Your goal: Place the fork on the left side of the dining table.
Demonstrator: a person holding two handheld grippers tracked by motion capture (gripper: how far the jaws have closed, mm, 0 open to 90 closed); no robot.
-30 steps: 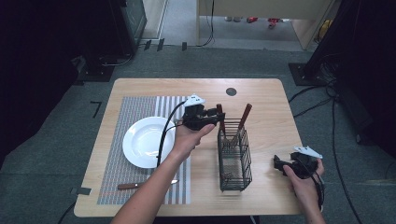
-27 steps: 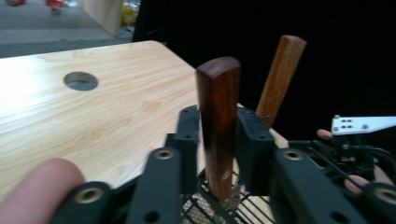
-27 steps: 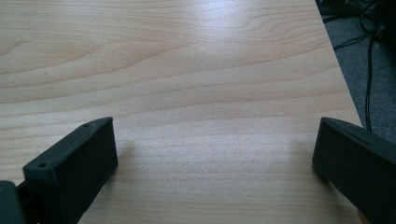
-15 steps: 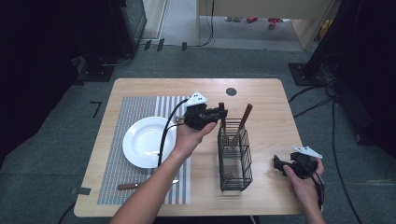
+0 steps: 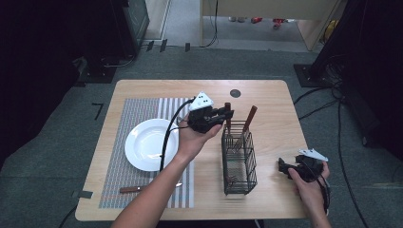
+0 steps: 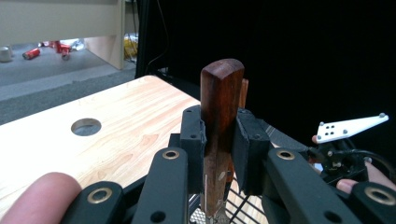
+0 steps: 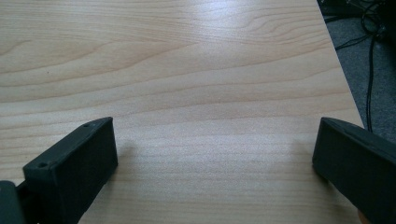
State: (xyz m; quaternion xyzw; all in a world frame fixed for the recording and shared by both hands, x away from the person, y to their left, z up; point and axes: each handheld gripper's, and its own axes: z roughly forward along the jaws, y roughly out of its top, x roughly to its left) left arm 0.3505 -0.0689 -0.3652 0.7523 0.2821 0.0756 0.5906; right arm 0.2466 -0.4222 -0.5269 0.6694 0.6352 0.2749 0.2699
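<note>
We can read no text, label, brand, number or sign anywhere in these views. The white plate (image 5: pixel 151 144), the striped placemat (image 5: pixel 138 156), the wire caddy (image 5: pixel 239 164) and the worktop (image 5: pixel 266 95) carry no lettering that we can make out.

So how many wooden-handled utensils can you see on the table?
3. One handle is clamped in the left gripper above the wire caddy, one handle leans in the caddy, and a knife lies on the placemat. More may sit hidden inside.
</note>
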